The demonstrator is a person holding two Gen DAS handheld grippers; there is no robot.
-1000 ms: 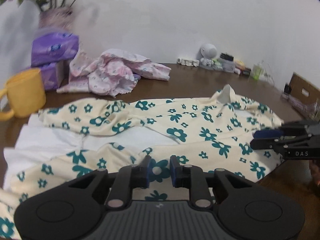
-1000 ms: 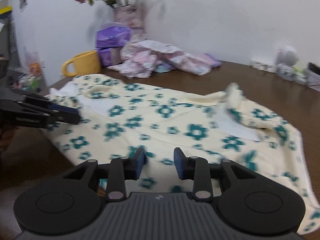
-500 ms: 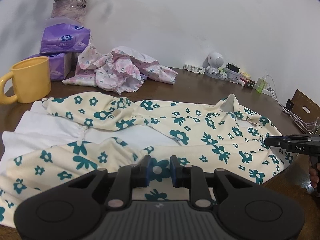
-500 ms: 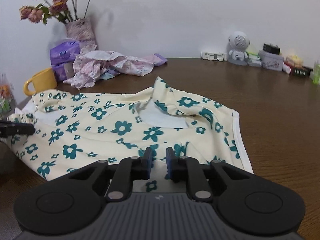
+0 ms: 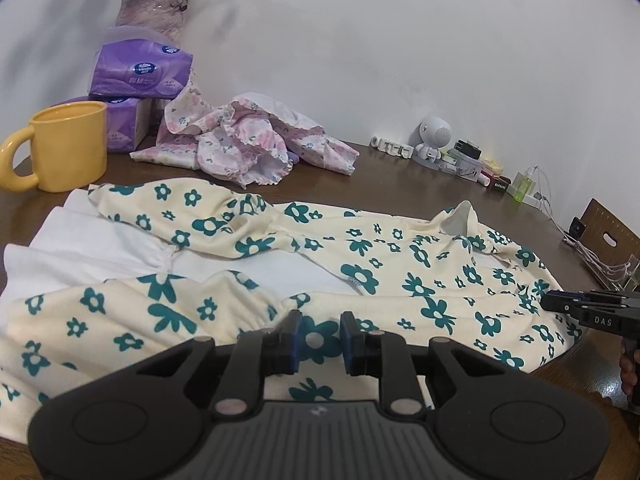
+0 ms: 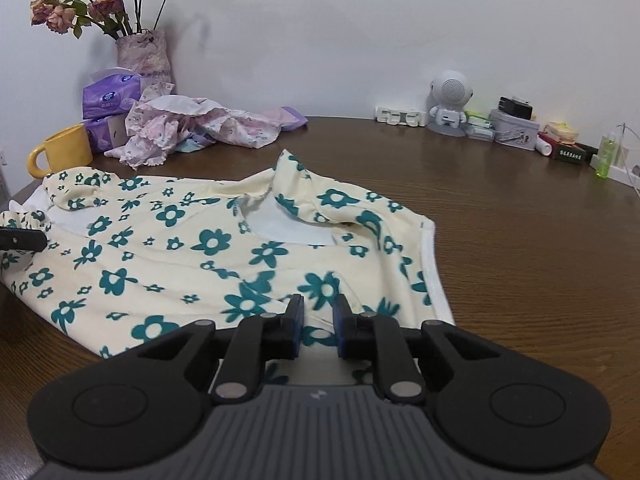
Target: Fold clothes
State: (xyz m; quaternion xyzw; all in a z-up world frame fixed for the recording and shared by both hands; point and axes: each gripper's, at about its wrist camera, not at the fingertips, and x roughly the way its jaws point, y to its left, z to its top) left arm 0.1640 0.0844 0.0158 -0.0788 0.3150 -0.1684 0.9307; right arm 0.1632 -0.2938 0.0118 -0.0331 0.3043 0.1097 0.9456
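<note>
The left gripper [image 5: 319, 338] and right gripper [image 6: 317, 326] are each pinched on the floral garment's [image 6: 192, 248] six-o'clock hem.

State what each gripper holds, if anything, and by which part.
Both seem to pinch the floral garment along its near edge: the left gripper toward the sleeve end, the right gripper toward the white-trimmed end.

soft cloth garment [image 6: 208, 248], glossy (grained) wood table [image 6: 520, 240]

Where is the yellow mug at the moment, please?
The yellow mug stands at the table's far left, just beyond the floral garment and beside the purple tissue packs.
</note>
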